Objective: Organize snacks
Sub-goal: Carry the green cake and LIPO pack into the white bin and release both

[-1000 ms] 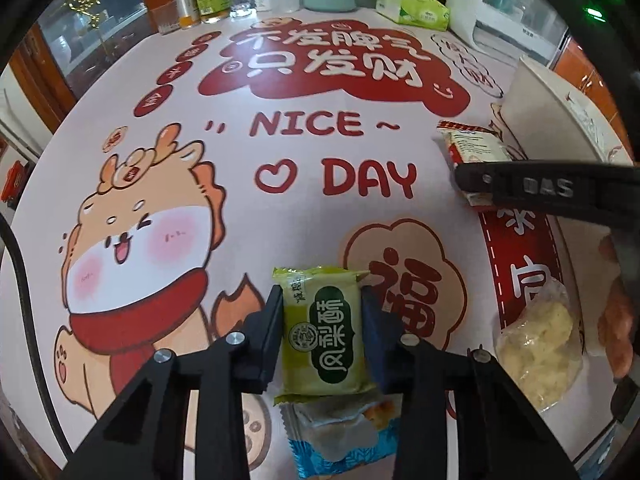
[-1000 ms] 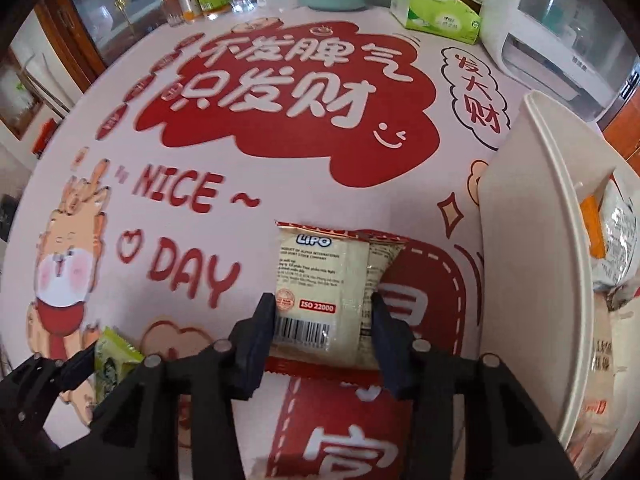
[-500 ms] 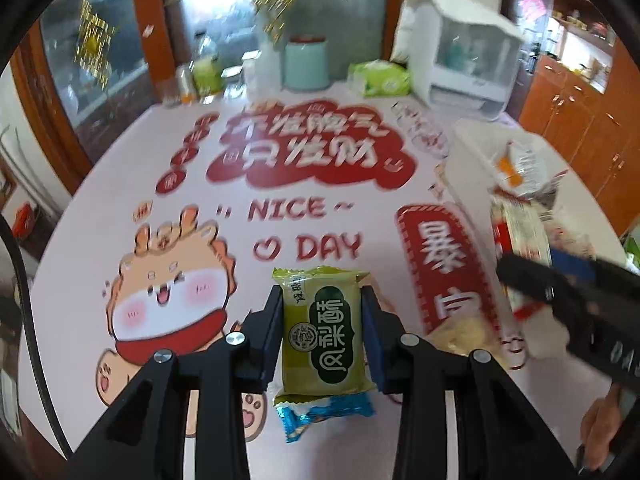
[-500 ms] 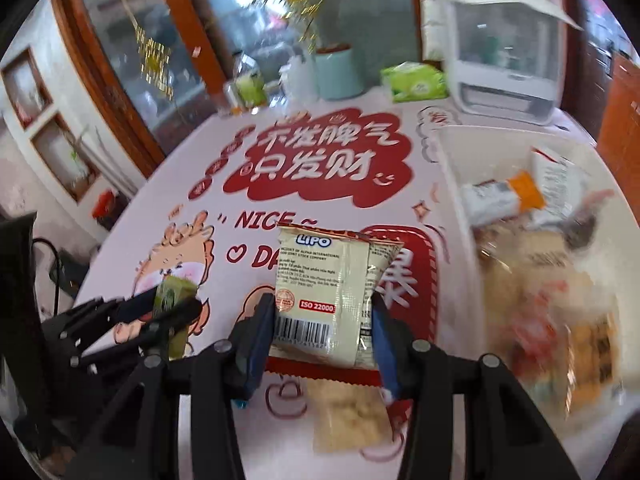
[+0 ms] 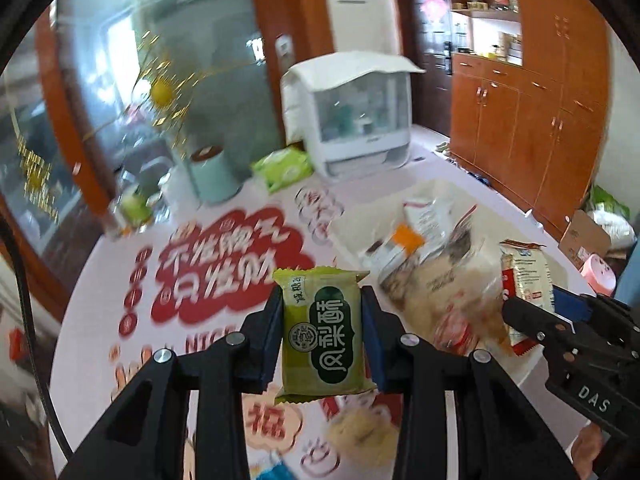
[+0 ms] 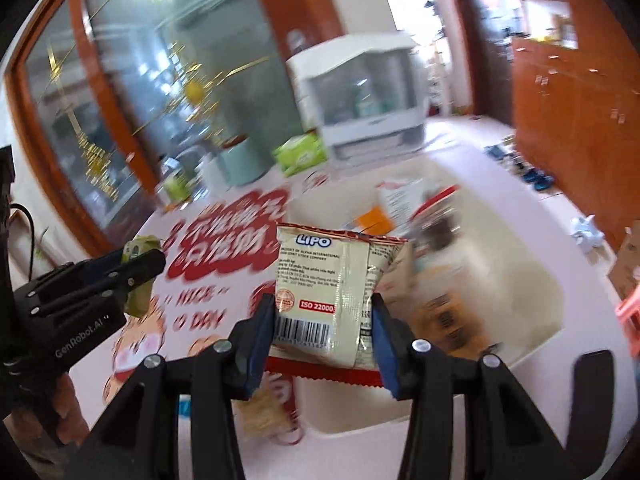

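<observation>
My left gripper (image 5: 322, 344) is shut on a green pineapple-cake packet (image 5: 324, 336) and holds it high above the table. My right gripper (image 6: 324, 336) is shut on a cream LIPO snack packet (image 6: 328, 292) with red edges, held above the near rim of a white snack bin (image 6: 520, 280). The bin, holding several packets, also shows in the left wrist view (image 5: 432, 264). In the left wrist view the right gripper (image 5: 532, 316) sits at the right with its packet (image 5: 528, 280). In the right wrist view the left gripper (image 6: 136, 268) is at the left.
The round table has a pink and red printed cloth (image 5: 216, 276). A pale crumbly snack bag (image 5: 360, 436) and a blue packet (image 5: 276, 472) lie on it below my grippers. A white dish cabinet (image 5: 352, 120), a mint canister (image 5: 212, 176) and a green tissue pack (image 5: 284, 168) stand at the far edge.
Both grippers rose from the table with their packets and tilted up. The right gripper moved over toward the snack bin; the view is motion-blurred.
</observation>
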`<state>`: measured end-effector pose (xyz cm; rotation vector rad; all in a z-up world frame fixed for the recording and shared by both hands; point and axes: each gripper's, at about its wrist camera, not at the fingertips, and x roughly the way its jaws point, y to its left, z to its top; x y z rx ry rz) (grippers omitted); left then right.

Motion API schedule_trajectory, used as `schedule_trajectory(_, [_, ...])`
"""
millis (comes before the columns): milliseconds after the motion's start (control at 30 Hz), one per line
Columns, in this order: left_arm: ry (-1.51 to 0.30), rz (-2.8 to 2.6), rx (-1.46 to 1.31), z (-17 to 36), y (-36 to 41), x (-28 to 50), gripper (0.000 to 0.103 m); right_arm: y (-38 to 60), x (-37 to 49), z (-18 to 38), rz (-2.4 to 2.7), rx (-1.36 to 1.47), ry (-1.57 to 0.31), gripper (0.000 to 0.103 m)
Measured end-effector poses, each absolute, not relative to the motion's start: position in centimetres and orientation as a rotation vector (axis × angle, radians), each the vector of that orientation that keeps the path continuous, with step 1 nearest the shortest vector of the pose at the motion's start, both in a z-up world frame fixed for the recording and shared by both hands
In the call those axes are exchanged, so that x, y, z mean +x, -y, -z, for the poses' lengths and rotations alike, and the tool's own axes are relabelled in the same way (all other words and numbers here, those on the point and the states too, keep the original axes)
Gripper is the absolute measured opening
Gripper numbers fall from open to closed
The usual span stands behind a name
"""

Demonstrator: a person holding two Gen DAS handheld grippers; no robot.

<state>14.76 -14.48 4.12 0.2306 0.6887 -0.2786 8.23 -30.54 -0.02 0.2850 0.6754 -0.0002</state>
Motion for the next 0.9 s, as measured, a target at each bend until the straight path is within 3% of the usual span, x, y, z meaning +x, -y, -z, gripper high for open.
schedule_trajectory(533, [-0.780, 0.372, 0.284, -2.9, 24.0, 22.1, 0.038, 35.1, 11.0, 0.1, 0.228, 0.261, -0.668, 0.049])
schedule_trajectory(600, [-0.791, 0.360, 0.274, -2.4, 24.0, 22.5, 0.058, 35.2, 11.3, 0.2, 0.262, 0.241, -0.673, 0.052])
schedule_trajectory(633, [-0.790, 0.353, 0.273, -2.4, 23.8, 22.6, 0.082, 35.2, 11.3, 0.2, 0.269, 0.239, -0.673, 0.055])
schedule_trajectory(667, [-0.774, 0.335, 0.268, -2.3, 23.5, 22.5, 0.096, 35.2, 11.3, 0.3, 0.267, 0.243, -0.674, 0.059])
schedule_trajectory(900, [-0.747, 0.288, 0.290, -2.1, 21.4, 22.0, 0.099, 34.7, 10.6, -0.3, 0.265, 0.227, -0.651, 0.068])
